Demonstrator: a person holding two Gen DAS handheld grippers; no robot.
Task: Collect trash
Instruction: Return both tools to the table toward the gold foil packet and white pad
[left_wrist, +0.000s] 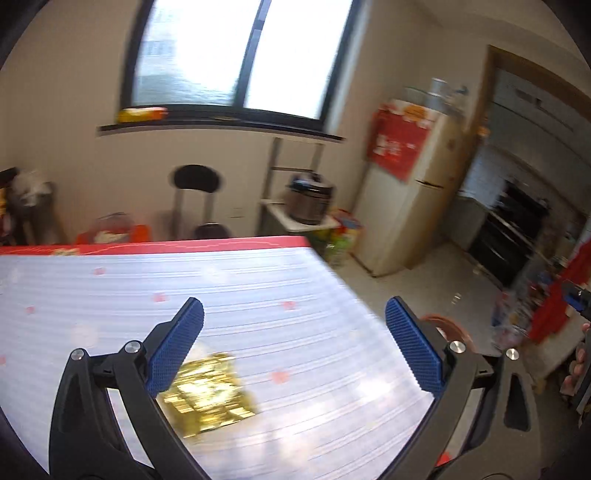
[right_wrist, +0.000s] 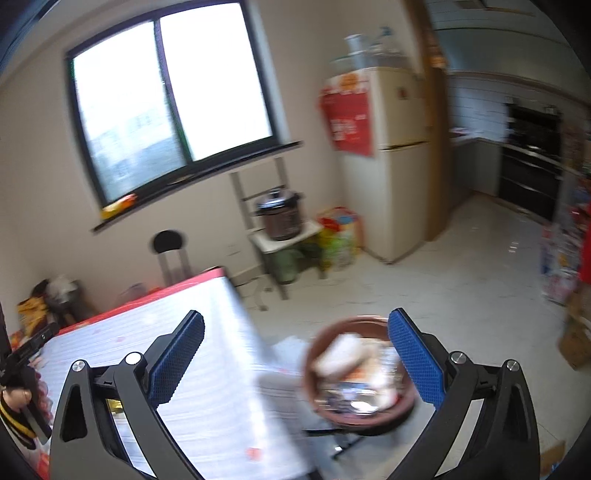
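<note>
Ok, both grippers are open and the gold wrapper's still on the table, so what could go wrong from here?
1. The gold wrapper lies flat on the slick tablecloth, beside the left gripper rather than between its fingers; closing may slide it or snag cloth.
2. The brown bin looks heaped with trash and sits off the table's edge; a dropped wrapper might miss it or spill off.
3. Both views are motion-blurred, so aim is uncertain.

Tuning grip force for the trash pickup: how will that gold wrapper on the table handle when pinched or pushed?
The gold wrapper looks like thin crinkled foil lying flat on the table, so probably very light and floppy. Its shiny face and the glossy tabletop suggest it may slide rather than lift if pushed. The open left claw would likely need to pinch an edge.
</note>
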